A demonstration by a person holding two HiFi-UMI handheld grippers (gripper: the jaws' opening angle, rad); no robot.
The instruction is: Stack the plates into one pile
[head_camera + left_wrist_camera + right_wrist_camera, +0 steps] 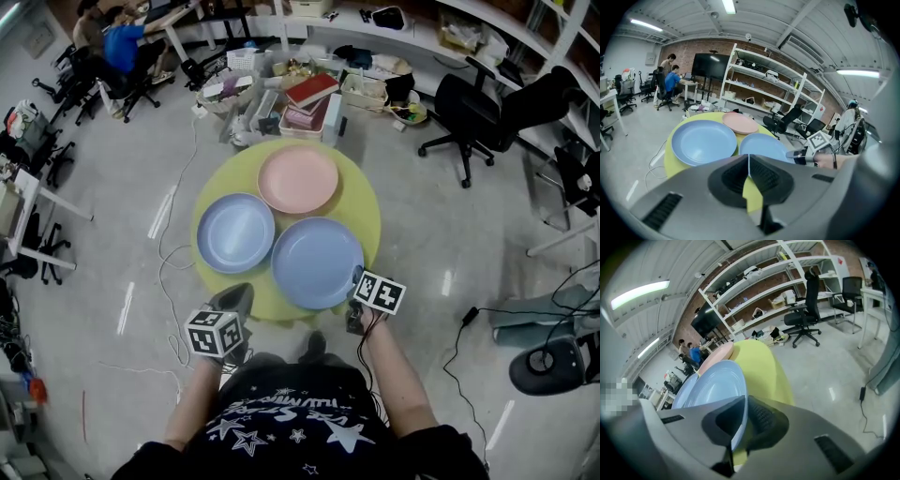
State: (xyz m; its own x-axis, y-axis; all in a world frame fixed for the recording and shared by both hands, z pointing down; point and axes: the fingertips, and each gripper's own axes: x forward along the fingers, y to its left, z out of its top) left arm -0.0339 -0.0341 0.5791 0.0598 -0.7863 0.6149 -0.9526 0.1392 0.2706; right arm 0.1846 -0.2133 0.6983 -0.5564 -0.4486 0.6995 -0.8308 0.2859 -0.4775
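Note:
Three plates lie side by side on a round yellow table (pixel 361 206): a pink plate (pixel 298 178) at the back, a blue plate (pixel 235 232) at the left and a second blue plate (pixel 317 262) at the front right. My right gripper (pixel 357 281) is shut on the near right rim of that front blue plate (pixel 717 385); the rim runs between its jaws (pixel 740 423). My left gripper (pixel 234 298) hovers by the table's front left edge, shut and empty (pixel 749 161). It faces the left blue plate (pixel 704 140) and the pink plate (pixel 740 123).
Boxes and books (pixel 305 98) are piled on the floor just behind the table. A black office chair (pixel 469 112) stands at the back right. Cables (pixel 173 258) trail over the floor at the left. People sit at a desk (pixel 117 42) far back left.

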